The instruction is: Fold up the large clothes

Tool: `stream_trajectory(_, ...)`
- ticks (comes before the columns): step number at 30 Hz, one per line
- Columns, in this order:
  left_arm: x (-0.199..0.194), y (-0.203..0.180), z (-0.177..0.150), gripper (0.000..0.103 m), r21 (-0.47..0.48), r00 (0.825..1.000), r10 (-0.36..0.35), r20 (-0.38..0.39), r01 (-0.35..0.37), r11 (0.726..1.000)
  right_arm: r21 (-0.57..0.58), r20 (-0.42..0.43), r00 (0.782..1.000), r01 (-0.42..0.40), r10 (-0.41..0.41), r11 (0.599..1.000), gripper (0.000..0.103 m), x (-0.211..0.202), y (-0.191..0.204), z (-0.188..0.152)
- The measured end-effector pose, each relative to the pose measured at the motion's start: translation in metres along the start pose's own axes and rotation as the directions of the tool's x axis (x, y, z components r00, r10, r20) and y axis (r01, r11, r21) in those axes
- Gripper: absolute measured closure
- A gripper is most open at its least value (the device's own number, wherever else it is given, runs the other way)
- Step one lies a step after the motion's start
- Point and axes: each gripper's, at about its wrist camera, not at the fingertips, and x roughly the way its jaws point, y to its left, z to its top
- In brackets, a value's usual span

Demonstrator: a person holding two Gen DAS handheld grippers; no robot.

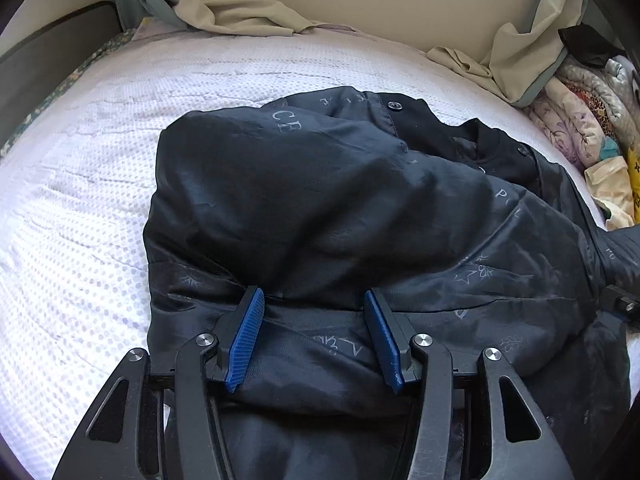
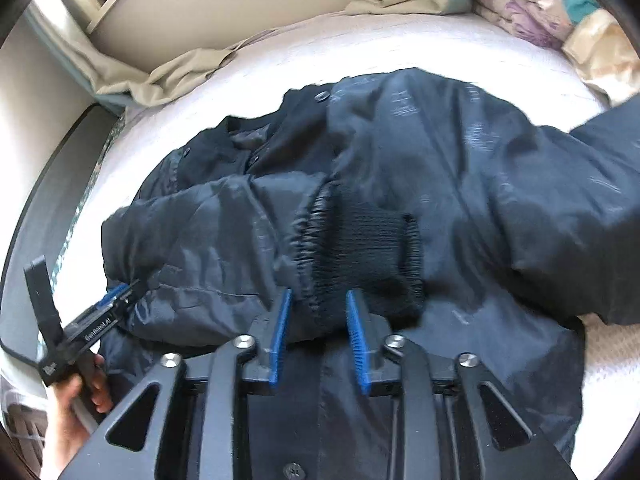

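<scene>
Dark navy satin jacket with pale printed lettering (image 1: pixel 320 208) is spread lining-up on a white textured bed cover (image 1: pixel 80 208). Left gripper (image 1: pixel 314 308) is seen with blue pads apart, open over the jacket hem. Right gripper (image 2: pixel 318 308) is likewise parted, nothing clamped, just below the black ribbed knit cuff (image 2: pixel 372 256). Crumpled beige cloth (image 1: pixel 248 12) lies at 12 o'clock.
</scene>
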Motion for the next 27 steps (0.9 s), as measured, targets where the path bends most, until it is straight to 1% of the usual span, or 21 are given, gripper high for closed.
stream_trajectory(1,-0.004,-0.004,0.000,0.039,0.015,1.000,0.011,0.007,-0.011,1.000,0.016,0.014,1.000,-0.002,0.002,1.000,0.063,-0.006,-0.005,0.000)
stream_trajectory(2,-0.006,-0.007,0.000,0.031,0.026,1.000,0.010,0.009,-0.010,1.000,0.032,0.026,1.000,-0.006,0.005,0.999,0.051,-0.013,-0.010,0.001)
stream_trajectory(3,-0.009,-0.014,0.001,0.012,0.047,1.000,0.002,0.010,-0.002,0.999,0.059,0.051,0.999,-0.003,0.000,0.998,0.042,-0.024,-0.017,0.001)
stream_trajectory(4,-0.014,-0.019,0.000,0.000,0.062,1.000,0.012,0.018,-0.013,0.998,0.078,0.071,0.997,0.001,-0.007,0.997,0.038,-0.032,-0.024,0.001)
stream_trajectory(5,-0.021,-0.026,-0.002,0.000,0.085,0.998,0.039,0.043,-0.043,0.995,0.105,0.098,0.995,0.013,-0.024,0.994,0.034,-0.044,-0.033,0.001)
stream_trajectory(6,-0.024,-0.031,-0.003,0.001,0.106,0.997,0.052,0.051,-0.058,0.993,0.125,0.117,0.992,0.026,-0.041,0.992,0.030,-0.053,-0.041,0.002)
stream_trajectory(7,-0.027,-0.037,-0.004,0.001,0.129,0.997,0.055,0.048,-0.061,0.990,0.156,0.147,0.987,0.043,-0.066,0.987,0.027,-0.066,-0.052,0.002)
stream_trajectory(8,-0.029,-0.040,-0.005,0.001,0.139,0.997,0.056,0.046,-0.062,0.988,0.193,0.176,0.980,0.053,-0.088,0.980,0.023,-0.080,-0.066,0.001)
stream_trajectory(9,-0.033,-0.043,-0.005,0.001,0.147,0.997,0.056,0.052,-0.063,0.987,0.239,0.203,0.974,0.047,-0.098,0.970,0.020,-0.093,-0.082,-0.001)
stream_trajectory(11,-0.044,-0.045,-0.004,0.001,0.141,0.997,0.036,0.073,-0.047,0.989,0.328,0.231,0.966,0.032,-0.113,0.944,0.020,-0.113,-0.113,-0.002)
stream_trajectory(13,-0.056,-0.044,-0.002,0.001,0.114,0.996,0.000,0.089,-0.010,0.993,0.445,0.258,0.957,0.007,-0.136,0.895,0.020,-0.134,-0.158,-0.010)
stream_trajectory(15,-0.065,-0.040,0.001,0.001,0.082,0.995,-0.025,0.097,0.017,0.996,0.546,0.263,0.948,0.009,-0.181,0.837,0.020,-0.149,-0.203,-0.021)
stream_trajectory(16,-0.069,-0.037,0.002,0.001,0.061,0.994,-0.035,0.100,0.029,0.998,0.582,0.261,0.945,0.012,-0.200,0.813,0.020,-0.153,-0.219,-0.025)
stream_trajectory(18,-0.073,-0.032,0.003,0.001,0.035,0.994,-0.043,0.102,0.040,0.999,0.672,0.246,0.935,0.024,-0.254,0.740,0.020,-0.162,-0.261,-0.040)
stream_trajectory(21,-0.074,-0.024,0.003,0.001,-0.004,0.995,-0.045,0.089,0.045,0.999,0.749,0.229,0.927,0.027,-0.298,0.662,0.020,-0.165,-0.304,-0.055)
stream_trajectory(23,-0.074,-0.022,0.002,0.001,-0.021,0.996,-0.044,0.076,0.045,0.999,0.784,0.231,0.923,0.011,-0.307,0.621,0.020,-0.163,-0.327,-0.061)
stream_trajectory(25,-0.075,-0.018,0.000,0.001,-0.042,0.996,-0.051,0.067,0.054,0.998,0.816,0.237,0.924,-0.022,-0.299,0.578,0.020,-0.155,-0.345,-0.066)
stream_trajectory(26,-0.075,-0.016,-0.001,0.001,-0.052,0.996,-0.054,0.065,0.057,0.997,0.830,0.253,0.925,-0.055,-0.285,0.555,0.020,-0.151,-0.354,-0.069)
stream_trajectory(27,-0.076,-0.015,-0.002,0.001,-0.061,0.996,-0.056,0.065,0.060,0.996,0.837,0.274,0.920,-0.083,-0.282,0.541,0.020,-0.146,-0.359,-0.070)
